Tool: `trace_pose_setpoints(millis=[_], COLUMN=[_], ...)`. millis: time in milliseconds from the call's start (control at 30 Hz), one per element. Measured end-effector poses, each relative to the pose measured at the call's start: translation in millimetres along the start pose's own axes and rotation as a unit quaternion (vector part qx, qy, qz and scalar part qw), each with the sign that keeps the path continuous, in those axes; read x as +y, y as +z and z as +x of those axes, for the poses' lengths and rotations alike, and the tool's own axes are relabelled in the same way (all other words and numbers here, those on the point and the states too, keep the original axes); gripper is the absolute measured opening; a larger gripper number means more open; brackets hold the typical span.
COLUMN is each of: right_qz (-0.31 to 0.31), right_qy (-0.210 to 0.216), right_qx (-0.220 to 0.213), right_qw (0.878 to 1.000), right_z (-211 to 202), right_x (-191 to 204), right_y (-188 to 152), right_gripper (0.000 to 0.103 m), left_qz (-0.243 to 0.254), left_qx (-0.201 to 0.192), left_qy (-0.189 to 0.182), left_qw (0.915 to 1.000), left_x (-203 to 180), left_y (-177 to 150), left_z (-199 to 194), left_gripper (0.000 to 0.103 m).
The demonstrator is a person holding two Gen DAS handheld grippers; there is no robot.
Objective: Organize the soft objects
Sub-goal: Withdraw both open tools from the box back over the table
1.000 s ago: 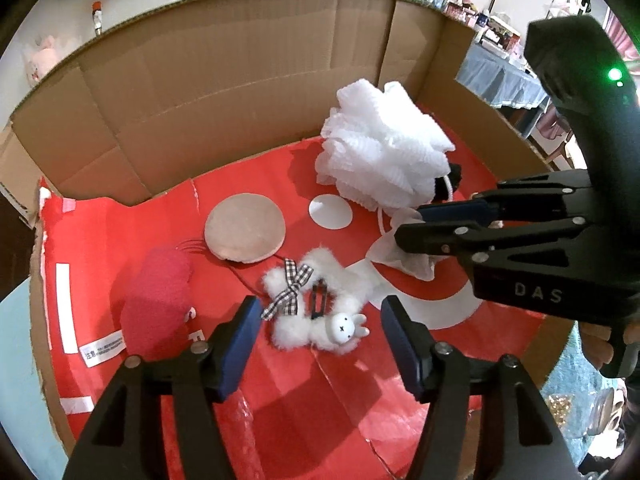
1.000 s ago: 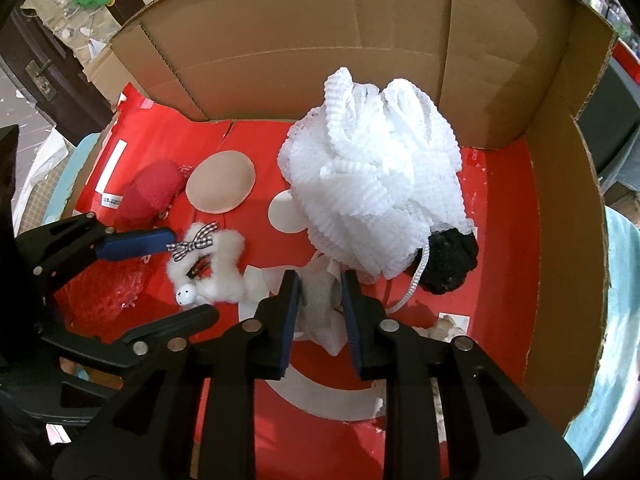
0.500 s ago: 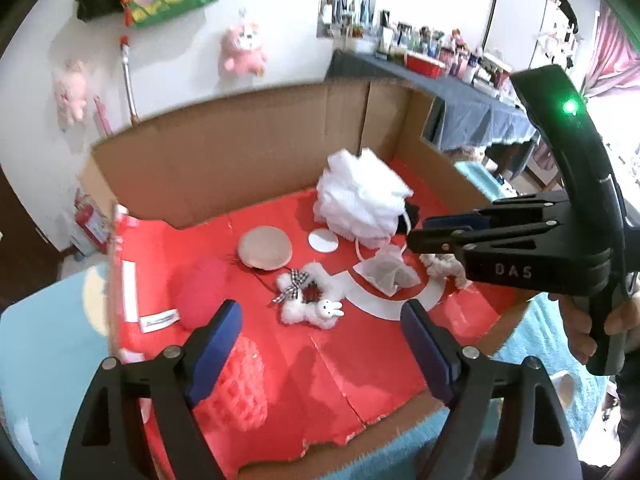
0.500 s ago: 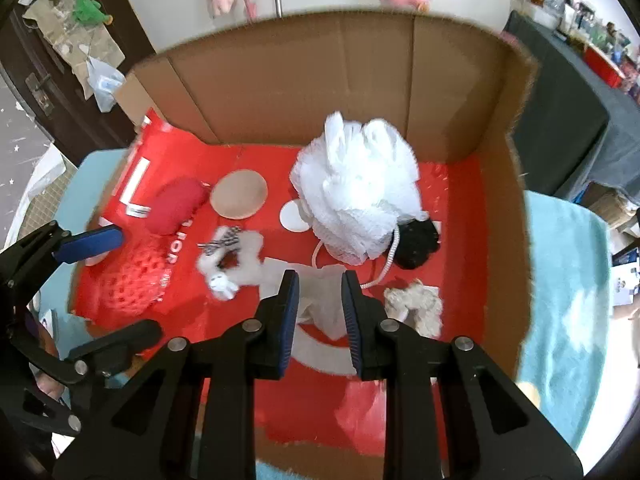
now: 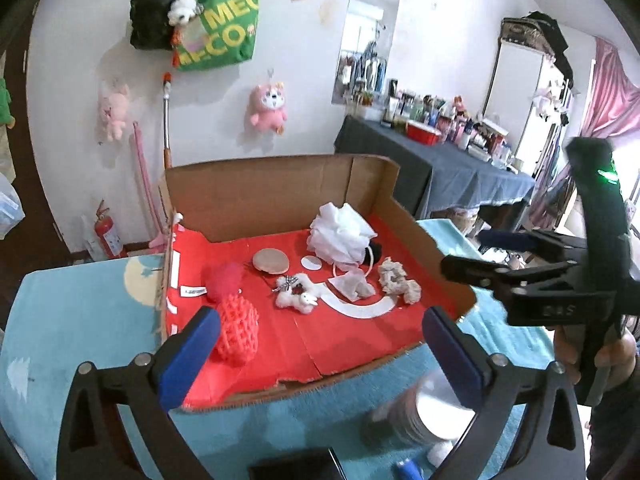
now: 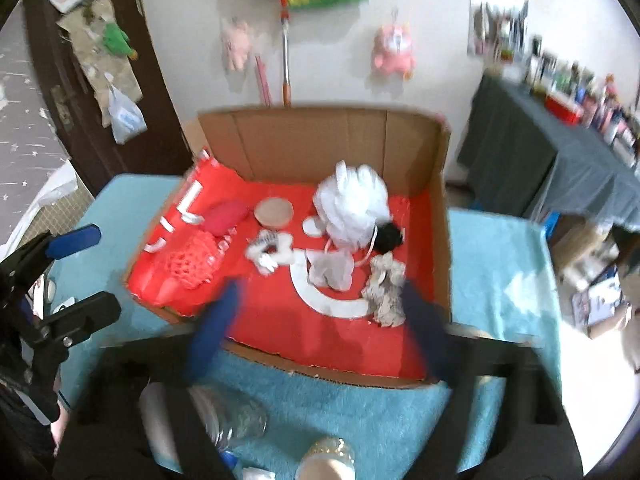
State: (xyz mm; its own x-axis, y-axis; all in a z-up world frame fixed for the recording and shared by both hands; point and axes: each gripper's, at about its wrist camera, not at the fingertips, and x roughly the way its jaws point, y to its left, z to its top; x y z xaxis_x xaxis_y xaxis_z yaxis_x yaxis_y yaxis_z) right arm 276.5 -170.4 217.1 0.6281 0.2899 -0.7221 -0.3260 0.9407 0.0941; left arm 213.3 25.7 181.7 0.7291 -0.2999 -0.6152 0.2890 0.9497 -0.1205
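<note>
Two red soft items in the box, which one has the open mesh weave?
The red mesh puff at the front-left; the fuzzy red pouch behind it looks plush, without holes.

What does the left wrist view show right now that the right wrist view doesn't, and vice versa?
Only the left wrist view shows the red fire extinguisher against the wall and the pink curtain. Only the right wrist view shows the dark wooden door and a clear plastic bottle near the camera. Both show the cardboard box with red lining, the white mesh bath pouf, the red net sponge and both open grippers, left gripper and right gripper.
</note>
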Motion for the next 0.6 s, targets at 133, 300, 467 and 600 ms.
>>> trace_pose_setpoints(millis=[133,300,467,600], right_qz=[-0.014,-0.012,-0.006,0.004], right_qy=[-0.024,-0.034,-0.04,-0.034], right_qx=[-0.06,-0.11,-0.156,-0.187], right_qw=[0.998,0.993,0.987,0.982], right_z=[-45,-89,-127,-152], right_x=[12,23,33,36], right_y=[-21,-52,-87,-110], right_gripper=[0.09,0.09,0.09,0.09], left_qz=[0.01,0.021,0.011,0.016], left_qx=[-0.036,-0.078,-0.108,-0.129], left_qy=[0.021,0.033,0.031,0.038], left_qw=[0.9991,0.9962,0.9936,0.9908], left_x=[-11,-26,-38,-50], left_y=[-13,-33,-56,-74], left_z=[-27,-62,-92,-108], left_gripper=[0.103,0.103,0.103,0.103])
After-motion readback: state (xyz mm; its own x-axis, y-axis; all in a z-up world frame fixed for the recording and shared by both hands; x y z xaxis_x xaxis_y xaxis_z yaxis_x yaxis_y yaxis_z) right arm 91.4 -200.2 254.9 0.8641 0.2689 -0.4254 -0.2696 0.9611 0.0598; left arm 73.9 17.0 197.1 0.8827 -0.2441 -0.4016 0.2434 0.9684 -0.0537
